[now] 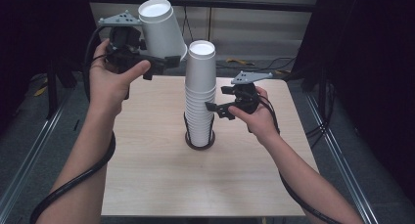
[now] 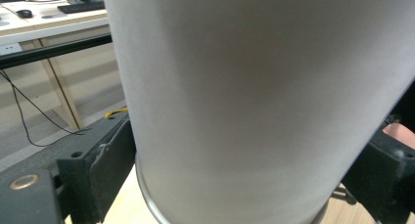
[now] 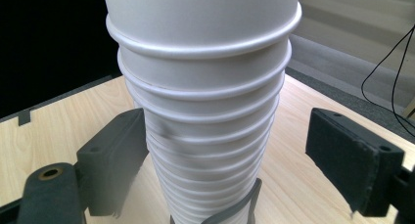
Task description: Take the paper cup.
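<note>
Cup (image 1: 161, 31), white paper, inverted and tilted, clamped between the jaws of the left gripper (image 1: 159, 62), raised up and to the left of the stack of cups (image 1: 200, 97). Right gripper (image 1: 215, 109): jaws apart, straddling the stack's mid-section, left pad touching it. Stack stands in a black wire holder (image 1: 199, 142) on the table (image 1: 156, 175). No legible markings on any cup.

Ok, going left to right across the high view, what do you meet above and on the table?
Left hand → left gripper holding a single upside-down paper cup → stack of paper cups standing in a black ring holder on the wooden table → right gripper → right hand.
</note>
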A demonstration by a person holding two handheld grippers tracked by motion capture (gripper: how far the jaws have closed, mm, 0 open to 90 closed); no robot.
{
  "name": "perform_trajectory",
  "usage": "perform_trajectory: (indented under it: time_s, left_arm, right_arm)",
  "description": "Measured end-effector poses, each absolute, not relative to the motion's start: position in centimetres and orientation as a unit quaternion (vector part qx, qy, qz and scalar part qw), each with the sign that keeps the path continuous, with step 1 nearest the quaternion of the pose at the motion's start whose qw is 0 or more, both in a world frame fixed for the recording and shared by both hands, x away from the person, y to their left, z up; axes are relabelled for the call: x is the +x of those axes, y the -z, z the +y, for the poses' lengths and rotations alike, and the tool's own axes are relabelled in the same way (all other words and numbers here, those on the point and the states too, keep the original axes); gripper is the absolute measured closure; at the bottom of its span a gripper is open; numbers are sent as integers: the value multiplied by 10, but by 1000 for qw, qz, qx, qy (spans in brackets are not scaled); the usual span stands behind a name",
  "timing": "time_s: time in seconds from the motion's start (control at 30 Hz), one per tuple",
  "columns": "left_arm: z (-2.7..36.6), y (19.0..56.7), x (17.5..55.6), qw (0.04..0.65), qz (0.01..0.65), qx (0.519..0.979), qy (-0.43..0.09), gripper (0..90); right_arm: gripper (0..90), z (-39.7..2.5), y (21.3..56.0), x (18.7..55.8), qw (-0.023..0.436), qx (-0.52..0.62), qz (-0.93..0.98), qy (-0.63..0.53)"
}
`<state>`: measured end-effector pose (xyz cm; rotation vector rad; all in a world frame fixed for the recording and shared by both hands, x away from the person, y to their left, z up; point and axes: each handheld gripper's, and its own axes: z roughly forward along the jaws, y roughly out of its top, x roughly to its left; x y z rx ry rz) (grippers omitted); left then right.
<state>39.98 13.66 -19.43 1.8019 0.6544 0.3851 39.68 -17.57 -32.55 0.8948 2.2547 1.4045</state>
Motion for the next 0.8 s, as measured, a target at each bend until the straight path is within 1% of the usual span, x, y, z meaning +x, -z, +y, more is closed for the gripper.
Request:
perform_trajectory:
  time_s: [0.3, 0.43, 0.8]
  left_arm:
    - [153, 212, 394, 543, 287, 772, -165, 90]
    - [159, 221, 394, 540, 293, 774, -157, 92]
    - [169, 249, 389, 522, 302, 782, -154, 95]
  right_arm:
    - [147, -180, 331, 395, 166, 317, 794, -492]
    - [141, -183, 333, 394, 164, 317, 794, -492]
    - [134, -192, 342, 391, 162, 312, 798, -489]
